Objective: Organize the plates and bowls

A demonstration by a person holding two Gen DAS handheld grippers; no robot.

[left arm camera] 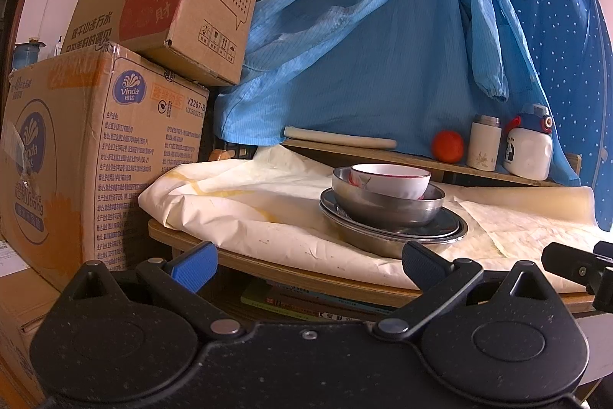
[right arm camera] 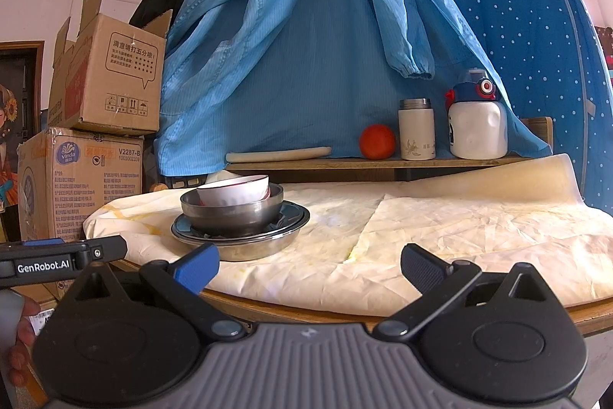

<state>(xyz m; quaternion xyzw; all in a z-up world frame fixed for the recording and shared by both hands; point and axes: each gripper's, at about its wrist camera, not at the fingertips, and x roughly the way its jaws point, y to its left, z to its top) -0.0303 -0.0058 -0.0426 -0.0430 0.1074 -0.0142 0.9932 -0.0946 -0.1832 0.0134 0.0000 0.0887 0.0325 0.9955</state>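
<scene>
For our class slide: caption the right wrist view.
Open right gripper faces stacked bowls and plates on a covered table.

Shiny metal bowl (left arm camera: 387,206), wrinkled matt tablecloth (right arm camera: 440,229)

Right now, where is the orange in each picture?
Left wrist view: the orange is right of centre, on the shelf behind the dishes.
Right wrist view: the orange is near centre, on that shelf.
Shared landmark: the white flask just right of it.
</scene>
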